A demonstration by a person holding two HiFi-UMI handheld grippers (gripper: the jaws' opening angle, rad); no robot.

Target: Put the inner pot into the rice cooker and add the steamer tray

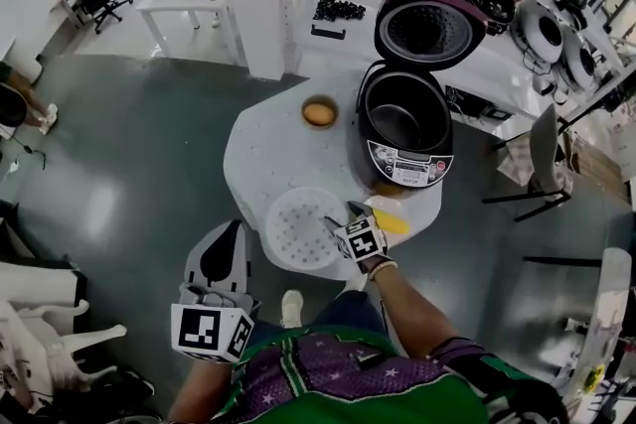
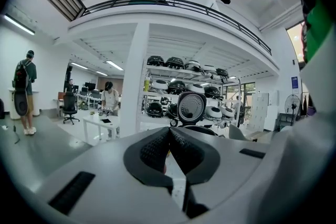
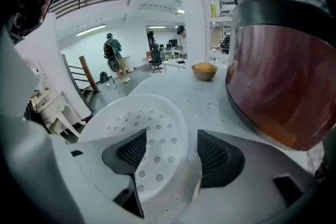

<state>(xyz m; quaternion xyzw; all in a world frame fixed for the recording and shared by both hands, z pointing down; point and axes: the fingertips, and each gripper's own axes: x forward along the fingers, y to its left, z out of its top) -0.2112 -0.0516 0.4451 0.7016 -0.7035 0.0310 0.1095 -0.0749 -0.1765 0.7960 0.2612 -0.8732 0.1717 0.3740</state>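
Right tool [image 3: 170, 152]: jaws apart, straddling the near rim of the steamer tray [image 3: 142, 123]. The pads are not yet pressing on it. Left tool [image 2: 169, 131]: jaws together, nothing between them, held back close to the body.

Steamer tray lies flat on the surface [image 1: 268, 154], just in front of the rice cooker [image 1: 409, 164]. The cooker's lid [image 1: 429, 27] stands open. The inner pot [image 1: 397, 119] appears already seated inside, so the tray looks like the remaining step.

Risks, as judged:
- The rim is thin and the tray smooth. A shallow bite could let it pivot or slip out on lifting.
- Closing with the lower jaw on top of the rim would press the tray into the surface and skid it away.
- The cooker wall is close on the right, so a careless swing could knock it.
- A tray carried tilted may catch on the pot's edge.

Materials: the tray is white, round, shallow and dished, with holes through its floor, probably plastic. The cooker body is glossy and dark, with a reddish sheen. The pads are black and ribbed. The surface is pale and rounded. A small bowl [image 1: 319, 111] stands farther back.
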